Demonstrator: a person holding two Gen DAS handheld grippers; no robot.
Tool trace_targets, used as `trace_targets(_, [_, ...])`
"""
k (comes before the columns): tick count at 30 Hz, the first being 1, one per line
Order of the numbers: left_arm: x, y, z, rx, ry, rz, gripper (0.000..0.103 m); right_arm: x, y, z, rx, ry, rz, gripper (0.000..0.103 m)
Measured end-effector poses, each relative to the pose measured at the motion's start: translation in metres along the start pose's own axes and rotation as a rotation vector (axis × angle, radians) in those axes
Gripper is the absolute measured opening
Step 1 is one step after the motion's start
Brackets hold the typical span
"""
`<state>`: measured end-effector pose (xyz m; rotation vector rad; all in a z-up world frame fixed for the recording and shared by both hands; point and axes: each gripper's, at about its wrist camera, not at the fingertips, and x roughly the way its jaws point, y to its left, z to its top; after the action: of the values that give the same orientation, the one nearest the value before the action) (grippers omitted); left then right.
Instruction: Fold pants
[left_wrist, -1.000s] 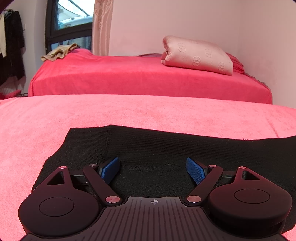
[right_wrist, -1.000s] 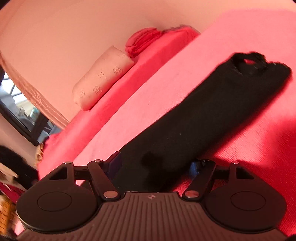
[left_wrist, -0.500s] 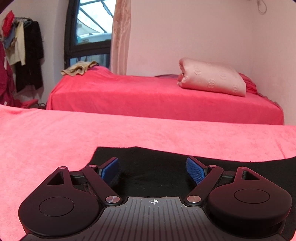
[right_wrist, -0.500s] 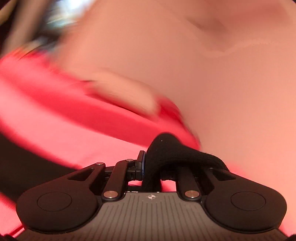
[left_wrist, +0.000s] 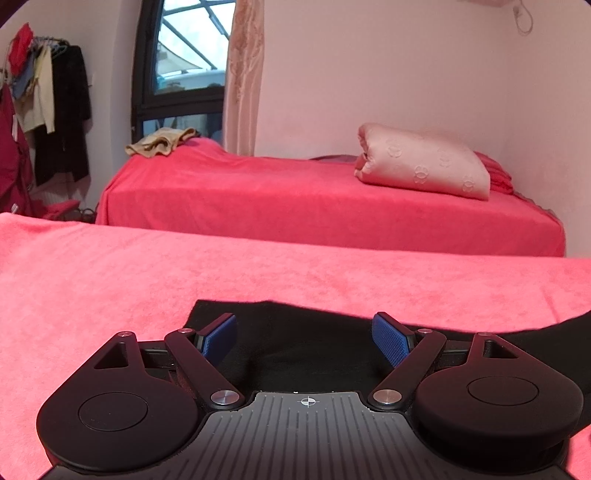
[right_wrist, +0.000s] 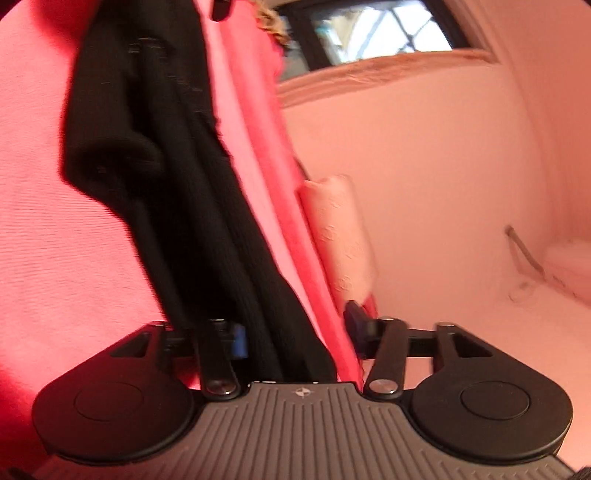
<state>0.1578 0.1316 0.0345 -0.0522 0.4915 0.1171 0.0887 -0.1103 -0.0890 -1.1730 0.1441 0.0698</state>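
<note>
The black knit pants (left_wrist: 303, 343) lie on the red cloth-covered surface (left_wrist: 110, 280) in the left wrist view. My left gripper (left_wrist: 304, 338) is open, its blue pads (left_wrist: 218, 338) spread just above the pants' near end. In the right wrist view, which is rolled and blurred, the pants (right_wrist: 177, 177) stretch away from my right gripper (right_wrist: 295, 332) across the red surface (right_wrist: 37, 221). The right jaws stand apart with the black fabric passing between them; the left pad (right_wrist: 239, 339) sits beside the cloth, with no clear clamp.
A second red-covered bed (left_wrist: 314, 199) stands behind, with a rolled pink quilt (left_wrist: 424, 162) and a beige garment (left_wrist: 159, 142) on it. A window (left_wrist: 188, 55), curtain and hanging clothes (left_wrist: 48, 103) are at the back left. Pink walls are on the right.
My right gripper was shut on a bunch of black fabric half a second ago; its jaws now stand apart and the view has swung. My left gripper tilted up, staying open.
</note>
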Motion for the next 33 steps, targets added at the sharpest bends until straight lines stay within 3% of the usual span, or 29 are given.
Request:
trace_targets(1, [-0.004,-0.006,0.003,0.002,0.001,-0.006,0.103,0.004,0.0,0.001,-0.005,0.001,0.004,0.057])
trace_targets(4, [-0.018,-0.032,0.008,0.053,-0.022,-0.075,0.103,0.015,-0.018,0.002,0.051,0.009,-0.059,0.072])
trace_targets(6, [-0.024,-0.059,0.006,0.127,-0.034,-0.106,0.103,0.025,-0.033,0.003,0.172,0.077,-0.069,0.072])
trace_targets(8, [-0.018,-0.086,0.002,0.201,-0.012,-0.128,0.103,0.029,-0.026,0.0,0.148,0.118,0.004,0.065])
trace_targets(9, [-0.012,-0.099,-0.002,0.24,0.009,-0.133,0.103,0.026,-0.021,-0.002,0.115,0.092,0.004,0.06])
trace_targets(12, [0.012,-0.126,-0.02,0.336,0.079,-0.119,0.103,0.017,-0.028,-0.01,0.114,0.062,-0.059,0.076])
trace_targets(14, [0.026,-0.126,-0.032,0.316,0.136,-0.123,0.103,0.015,-0.045,-0.025,0.167,0.084,-0.048,0.085])
trace_targets(17, [0.027,-0.109,-0.033,0.249,0.138,-0.156,0.103,0.021,-0.065,-0.057,0.264,0.135,0.007,0.088])
trace_targets(19, [0.028,-0.105,-0.032,0.23,0.14,-0.158,0.103,0.032,-0.078,-0.079,0.373,0.23,-0.018,0.088])
trace_targets(21, [0.032,-0.104,-0.034,0.216,0.15,-0.163,0.103,0.044,-0.104,-0.095,0.637,0.3,0.094,0.086])
trace_targets(22, [0.033,-0.104,-0.035,0.214,0.147,-0.161,0.103,0.048,-0.116,-0.098,0.748,0.326,0.17,0.077])
trace_targets(23, [0.033,-0.104,-0.034,0.218,0.144,-0.159,0.103,0.05,-0.122,-0.099,0.776,0.324,0.209,0.07])
trace_targets(24, [0.033,-0.103,-0.034,0.217,0.143,-0.159,0.103,0.053,-0.123,-0.094,0.733,0.312,0.179,0.071])
trace_targets(26, [0.032,-0.102,-0.034,0.213,0.141,-0.161,0.103,0.057,-0.119,-0.089,0.648,0.29,0.053,0.084])
trace_targets(27, [0.031,-0.102,-0.034,0.212,0.14,-0.159,0.103,0.059,-0.117,-0.088,0.649,0.293,0.045,0.084])
trace_targets(28, [0.031,-0.103,-0.034,0.214,0.138,-0.157,0.103,0.06,-0.112,-0.086,0.642,0.302,0.081,0.079])
trace_targets(29, [0.032,-0.104,-0.034,0.218,0.136,-0.156,0.103,0.056,-0.101,-0.087,0.597,0.288,0.126,0.066])
trace_targets(30, [0.033,-0.104,-0.034,0.22,0.135,-0.156,0.103,0.052,-0.088,-0.086,0.507,0.247,0.146,0.061])
trace_targets(31, [0.033,-0.104,-0.034,0.22,0.134,-0.157,0.103,0.05,-0.083,-0.088,0.466,0.234,0.094,0.061])
trace_targets(32, [0.032,-0.104,-0.035,0.217,0.135,-0.162,0.103,0.055,-0.097,-0.097,0.569,0.276,0.05,0.072])
trace_targets(33, [0.031,-0.103,-0.035,0.214,0.137,-0.172,0.103,0.063,-0.12,-0.116,0.771,0.323,0.108,0.079])
